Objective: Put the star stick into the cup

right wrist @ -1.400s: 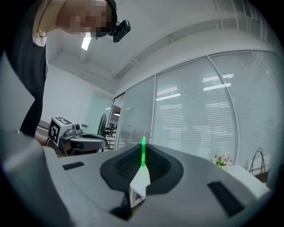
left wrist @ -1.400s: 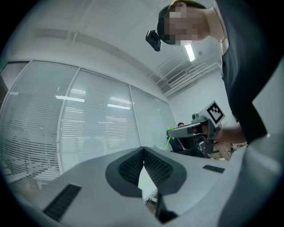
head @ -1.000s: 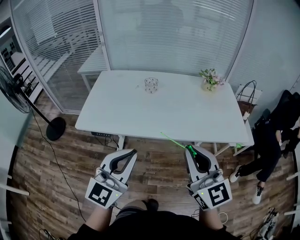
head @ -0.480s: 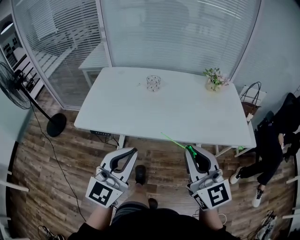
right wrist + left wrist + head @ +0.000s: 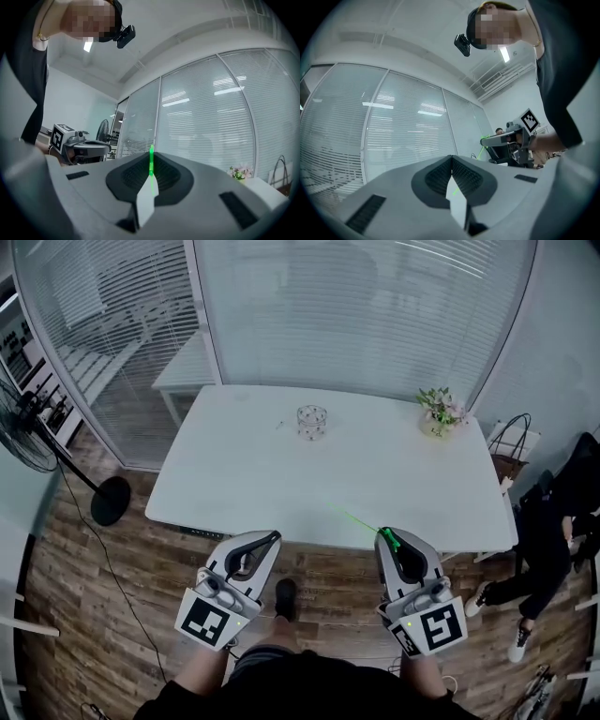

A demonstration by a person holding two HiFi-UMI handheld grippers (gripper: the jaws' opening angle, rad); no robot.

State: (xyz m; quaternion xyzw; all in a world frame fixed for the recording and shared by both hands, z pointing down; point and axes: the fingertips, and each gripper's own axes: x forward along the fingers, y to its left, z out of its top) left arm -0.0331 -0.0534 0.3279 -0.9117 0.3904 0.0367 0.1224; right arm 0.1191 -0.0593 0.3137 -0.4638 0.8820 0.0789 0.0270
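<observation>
The thin bright green star stick is clamped by its lower end in my right tool. It slants up and left towards the near edge of the white rectangular table. The clear glass cup stands near the table's far edge, well apart from the stick. My left tool is closed on nothing, level with the right one.

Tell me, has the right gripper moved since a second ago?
Yes: the right gripper has come forward, its tips now at the near edge of the table.
</observation>
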